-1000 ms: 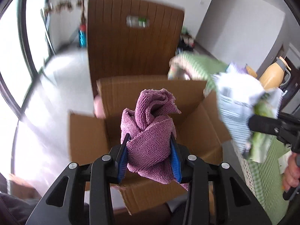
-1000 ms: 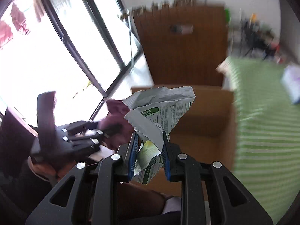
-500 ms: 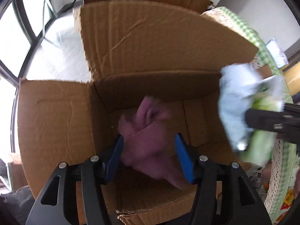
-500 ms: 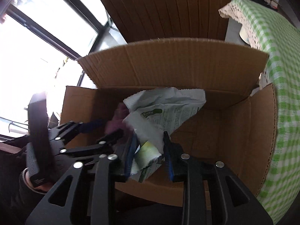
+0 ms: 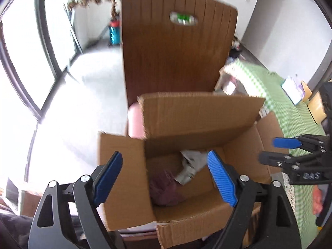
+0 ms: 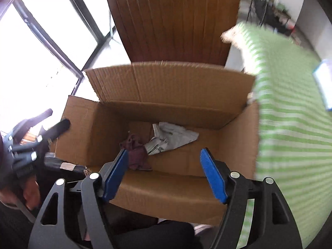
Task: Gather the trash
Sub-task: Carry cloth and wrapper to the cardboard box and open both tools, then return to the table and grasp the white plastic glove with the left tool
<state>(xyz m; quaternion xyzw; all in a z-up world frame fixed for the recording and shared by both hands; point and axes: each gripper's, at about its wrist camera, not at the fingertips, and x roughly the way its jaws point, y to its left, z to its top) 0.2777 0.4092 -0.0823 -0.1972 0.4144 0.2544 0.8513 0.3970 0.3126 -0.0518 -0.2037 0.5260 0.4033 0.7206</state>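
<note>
An open cardboard box (image 5: 199, 114) (image 6: 172, 89) stands below both grippers. On its floor lie a purple cloth (image 5: 166, 188) (image 6: 136, 151) and, beside it, a crumpled white wrapper (image 5: 191, 164) (image 6: 172, 137). My left gripper (image 5: 166, 176) hangs above the box, its jaws opening wide, nothing between the blue pads. My right gripper (image 6: 164, 170) also hovers over the box, jaws opening, nothing gripped. In the left wrist view the right gripper (image 5: 290, 151) shows at the right edge; the right wrist view catches the left gripper (image 6: 41, 134) at the left edge.
A brown slatted chair back (image 5: 176, 47) (image 6: 174, 20) rises behind the box. A table with a green checked cloth (image 5: 280, 95) (image 6: 290, 114) borders the box on the right, with a white packet (image 5: 292, 91) on it. Large windows (image 6: 31, 51) and pale floor lie to the left.
Both grippers came over the box and opened. The purple cloth dropped from the left one and the wrapper from the right; both now lie on the box floor. The left gripper has since lifted back.
</note>
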